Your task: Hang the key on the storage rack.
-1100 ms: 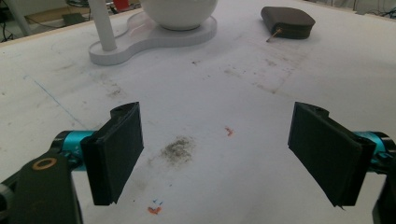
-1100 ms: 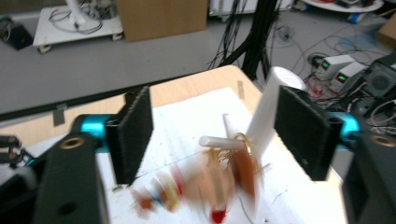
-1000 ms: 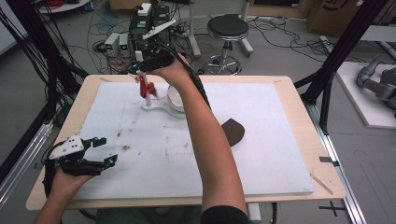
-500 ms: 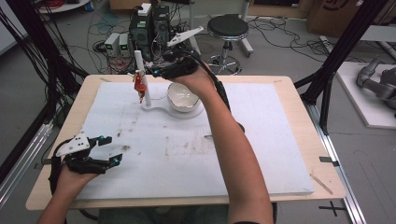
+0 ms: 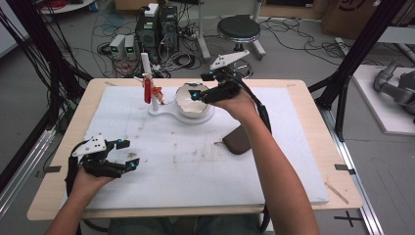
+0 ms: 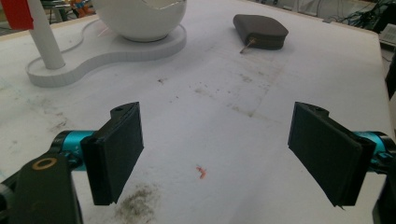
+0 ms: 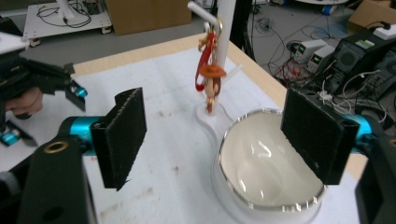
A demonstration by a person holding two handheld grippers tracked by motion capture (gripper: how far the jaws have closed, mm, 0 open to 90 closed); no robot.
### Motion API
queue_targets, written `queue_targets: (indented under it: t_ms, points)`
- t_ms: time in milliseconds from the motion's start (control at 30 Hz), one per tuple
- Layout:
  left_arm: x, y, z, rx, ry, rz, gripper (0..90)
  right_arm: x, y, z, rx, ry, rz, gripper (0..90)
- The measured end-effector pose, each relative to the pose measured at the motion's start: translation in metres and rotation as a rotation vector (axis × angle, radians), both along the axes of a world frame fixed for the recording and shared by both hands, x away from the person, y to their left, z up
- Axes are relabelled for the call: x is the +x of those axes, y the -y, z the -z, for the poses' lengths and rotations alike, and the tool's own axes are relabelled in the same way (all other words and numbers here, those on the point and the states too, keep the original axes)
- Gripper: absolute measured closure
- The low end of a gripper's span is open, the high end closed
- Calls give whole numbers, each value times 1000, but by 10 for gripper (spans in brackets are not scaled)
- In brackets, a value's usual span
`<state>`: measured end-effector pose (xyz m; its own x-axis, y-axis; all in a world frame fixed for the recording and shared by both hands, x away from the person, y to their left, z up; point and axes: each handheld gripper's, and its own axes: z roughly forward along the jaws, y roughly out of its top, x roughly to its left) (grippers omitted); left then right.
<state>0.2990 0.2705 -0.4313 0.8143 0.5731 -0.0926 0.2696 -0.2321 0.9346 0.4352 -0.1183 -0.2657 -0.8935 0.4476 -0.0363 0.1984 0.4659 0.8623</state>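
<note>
bowl point(image 5: 188, 99), white and egg-shaped with a jagged rim, sits on a white figure-8 base point(image 5: 169, 113) at the far middle of the desk point(image 5: 303, 147); in the right gripper view its glossy inside looks empty, though the near rim is cut off by the frame edge. right tool point(image 5: 201, 86) hovers over the bowl's right rim, jaws spread wide with nothing between them. on the same base stands a white post point(image 5: 147, 68) with small red and orange trinkets point(image 7: 210, 79) hanging from a hook; what they are is too small to tell. left tool point(image 5: 126, 154) hangs low over the near left of the desk, jaws wide apart and empty, above a stained patch of the white mat point(image 6: 224, 140) and a tiny red fleck point(image 6: 201, 171). a dark brown pouch point(image 5: 240, 142) lies right of centre, partly hidden by the person's right forearm point(image 5: 274, 166) in the high view; a thin stick pokes from it in the left gripper view.
</note>
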Motion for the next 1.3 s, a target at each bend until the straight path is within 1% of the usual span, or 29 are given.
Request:
queue_targets:
  t_ms: [67, 167, 233, 267, 300, 333, 367, 500, 600, 633, 733, 833, 867, 1000, 1067, 1167, 1300]
  points:
    - [2, 2, 0, 0, -3, 2, 180, -7, 11, 5, 16, 10, 9, 222]
    - [3, 4, 1, 2, -6, 6, 180, -14, 26, 11, 23, -8, 28, 220]
    - [4, 5, 1, 4, -6, 7, 180, -19, 38, 18, 45, -5, 34, 219]
    - [4, 6, 1, 8, -4, 9, 180, -21, 43, 21, 39, -20, 42, 212]
    - [4, 6, 1, 9, -6, 9, 180, -25, 50, 25, 41, -20, 52, 212]
    - [4, 6, 1, 10, -6, 7, 180, -28, 55, 28, 54, -12, 51, 212]
    - [3, 6, 2, 10, -7, 6, 180, -31, 60, 31, 54, -25, 60, 212]
    - [3, 5, 1, 12, -2, 2, 180, -46, 84, 48, 81, -23, 85, 212]
    - [3, 5, 1, 11, -1, -2, 180, -54, 98, 59, 95, -30, 105, 212]
    - [3, 5, 1, 13, -1, -2, 179, -57, 102, 62, 99, -39, 111, 211]
    - [3, 5, 1, 15, 2, -4, 180, -63, 113, 72, 111, -44, 127, 212]
    - [4, 4, 0, 23, 8, -23, 180, -71, 122, 81, 119, -41, 148, 204]
    - [4, 4, 0, 21, 8, -23, 180, -73, 125, 84, 122, -36, 151, 204]
    - [6, 2, 1, 22, 6, -26, 180, -84, 135, 95, 131, -39, 169, 204]
    - [7, 2, 1, 23, 8, -26, 180, -88, 139, 100, 134, -27, 176, 203]
    - [9, 4, 2, 31, 9, -40, 180, -94, 145, 104, 148, -21, 201, 195]
    - [11, 7, 3, 31, 12, -39, 180, -99, 151, 111, 156, -24, 213, 195]
